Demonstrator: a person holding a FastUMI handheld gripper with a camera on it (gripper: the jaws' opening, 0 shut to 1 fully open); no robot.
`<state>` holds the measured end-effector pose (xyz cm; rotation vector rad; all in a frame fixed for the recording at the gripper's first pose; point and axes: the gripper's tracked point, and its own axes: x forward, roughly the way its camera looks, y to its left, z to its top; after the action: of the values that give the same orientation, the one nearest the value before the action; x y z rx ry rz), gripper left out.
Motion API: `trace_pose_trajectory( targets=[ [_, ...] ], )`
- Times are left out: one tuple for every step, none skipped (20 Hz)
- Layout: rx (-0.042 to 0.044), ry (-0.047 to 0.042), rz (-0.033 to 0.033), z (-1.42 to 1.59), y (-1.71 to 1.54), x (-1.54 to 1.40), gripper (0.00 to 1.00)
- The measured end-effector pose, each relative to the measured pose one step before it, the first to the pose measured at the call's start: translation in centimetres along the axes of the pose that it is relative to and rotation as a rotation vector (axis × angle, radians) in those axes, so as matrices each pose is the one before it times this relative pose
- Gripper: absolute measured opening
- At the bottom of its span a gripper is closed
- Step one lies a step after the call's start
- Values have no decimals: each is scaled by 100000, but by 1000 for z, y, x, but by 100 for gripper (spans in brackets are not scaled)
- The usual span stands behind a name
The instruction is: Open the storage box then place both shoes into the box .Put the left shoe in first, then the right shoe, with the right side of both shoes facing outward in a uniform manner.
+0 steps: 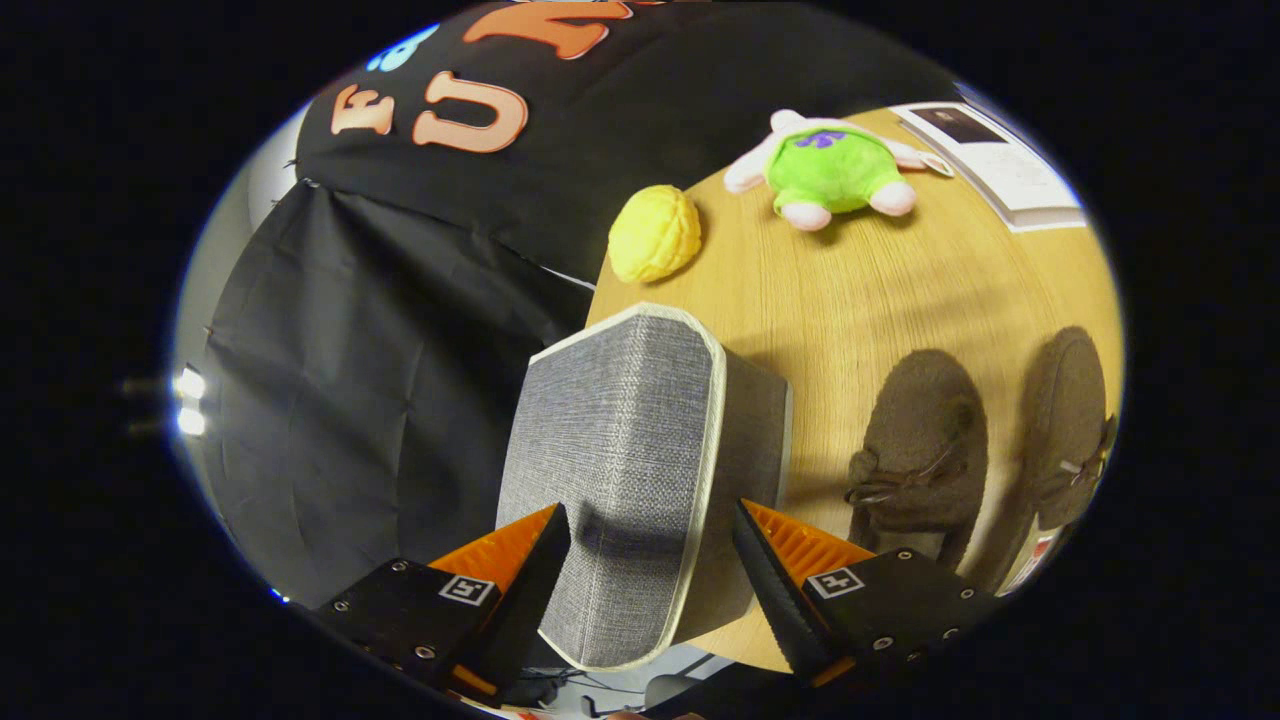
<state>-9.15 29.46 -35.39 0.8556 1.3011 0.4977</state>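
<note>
A grey woven storage box [620,470] with a pale trimmed lid stands closed on the wooden table [850,290]. My gripper [650,520] is open, its two fingers spread on either side of the lid's near part, above it. One fingertip [555,530] is over the lid's grey top, the other fingertip [750,525] is just past the lid's pale edge. Two dark brown shoes lie on the table beside the box: one shoe [925,450] close to it and the other shoe [1070,440] farther out.
A yellow knobbly ball [655,233] sits at the table's far edge beyond the box. A green and white plush toy [830,170] lies farther along. A white booklet [1000,160] rests near the far corner. Black cloth hangs past the table edge.
</note>
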Motion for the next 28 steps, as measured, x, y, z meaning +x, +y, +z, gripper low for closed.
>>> trace_pose_trajectory(
  targets=[
    [784, 65, 810, 27, -46, 346, 98],
    [193, 385, 495, -110, 73, 43, 97],
    [522, 297, 1182, -17, 217, 120, 97],
    [891, 310, 2100, -155, 509, 120, 97],
    [1371, 1597, 1069, -145, 283, 74, 97],
    [1272, 2811, 542, -661, 338, -520, 95],
    [-739, -1064, -195, 250, 28, -356, 92],
    [-2631, -399, -960, 158, -308, -556, 84],
    [-1583, -289, -517, 158, -174, -479, 81],
    [-179, -393, 429, -103, 180, -455, 74],
    [454, -161, 199, 54, 185, -267, 70],
    [454, -865, -599, 297, 73, -398, 60],
    [-142, -1786, -346, 518, 13, -201, 53],
    [-312, -984, -875, 382, -24, -10, 37],
    [-564, -245, -148, 147, 254, -80, 30],
    [-675, -4, 1069, -77, 651, -201, 22],
    [74, -306, 2598, 207, 892, -202, 20],
    [964, -478, 2641, 242, 889, -298, 15],
    [467, -321, 549, 328, 605, -160, 12],
    [-1290, -138, -1470, 303, 204, -215, 9],
    [-1929, 80, -1083, 275, 287, -210, 9],
    [-1493, -406, 1484, 201, 1005, -271, 9],
    [-1021, -987, 2618, 413, 1266, -124, 9],
    [-1000, -1207, 2523, 363, 1311, -124, 9],
    [-1384, -1234, 2195, 553, 1280, -22, 9],
    [-2645, -1445, 434, 446, 867, -67, 9],
    [-2662, 568, -1217, 259, 377, 16, 9],
    [-1999, -361, 1050, 106, 793, 130, 9]
  ],
)
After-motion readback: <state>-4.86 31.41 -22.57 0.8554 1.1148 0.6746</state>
